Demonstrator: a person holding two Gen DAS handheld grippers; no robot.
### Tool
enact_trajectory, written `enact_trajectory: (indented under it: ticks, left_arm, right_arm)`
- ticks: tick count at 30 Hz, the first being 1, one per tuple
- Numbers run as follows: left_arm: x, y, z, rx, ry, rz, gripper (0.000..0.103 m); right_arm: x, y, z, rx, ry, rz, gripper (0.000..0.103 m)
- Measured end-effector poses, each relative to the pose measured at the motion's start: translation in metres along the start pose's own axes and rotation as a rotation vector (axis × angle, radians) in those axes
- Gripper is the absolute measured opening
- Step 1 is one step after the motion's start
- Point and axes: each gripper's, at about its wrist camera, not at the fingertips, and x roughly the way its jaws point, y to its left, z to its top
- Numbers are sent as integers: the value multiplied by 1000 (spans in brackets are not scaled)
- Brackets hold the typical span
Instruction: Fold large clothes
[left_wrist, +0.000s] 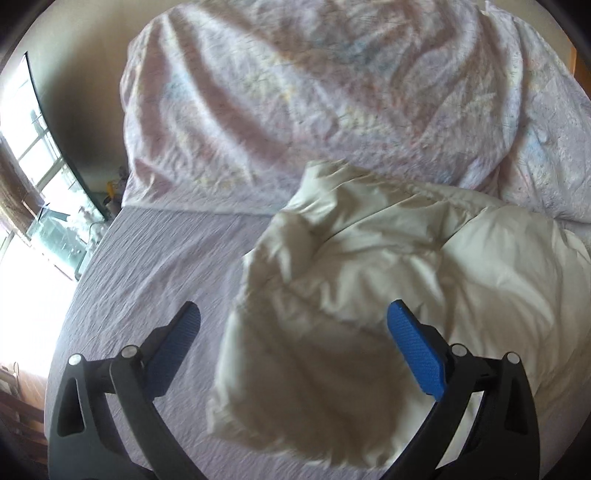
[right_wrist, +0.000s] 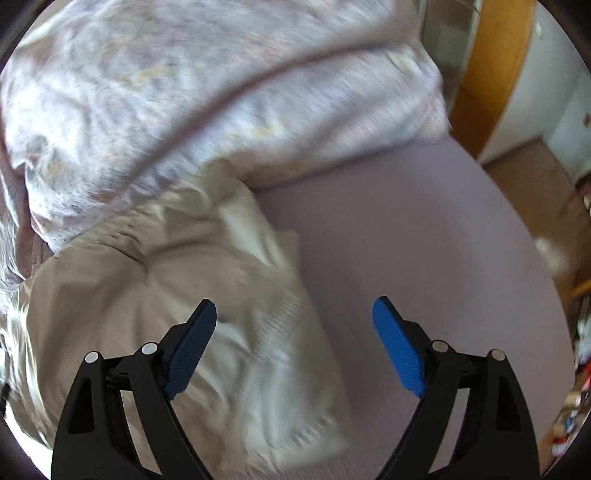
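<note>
I see the padded jacket (left_wrist: 369, 266) lying on the bed sheet (left_wrist: 147, 266); the crumpled duvet (left_wrist: 295, 92) sits just beyond it.

A lilac fitted sheet (left_wrist: 155, 258) with a fine crinkled weave covered the bed. A pale floral quilt (left_wrist: 295, 92) lay heaped and creased across its far part. In the left wrist view, bright windows (left_wrist: 33, 147) glared beside the bed. In the right wrist view, a curved wooden post (right_wrist: 491, 74) rose past the bed, with brown floor (right_wrist: 535, 184) beyond it.
</note>
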Motion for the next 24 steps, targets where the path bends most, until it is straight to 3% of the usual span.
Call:
enact_trajectory:
  ticks: [5, 11, 13, 15, 18, 24]
  left_arm:
    - [5, 20, -19, -45, 85, 2, 100]
    - [14, 30, -43, -167, 164, -100, 92]
    - [16, 30, -47, -211, 180, -134, 87]
    - [18, 33, -51, -273, 197, -178, 79]
    - [19, 30, -54, -325, 200, -210, 64]
    - [-4, 23, -57, -338, 157, -214, 34]
  right_arm:
    - [14, -32, -13, 144, 129, 87, 89]
    - [32, -51, -30, 322, 230, 221, 89]
    - [37, -54, -36, 370, 246, 265, 80]
    - [36, -54, -42, 404, 223, 312, 57]
    - [23, -39, -45, 375, 189, 282, 41]
    - [-1, -12, -53, 330, 131, 272, 26]
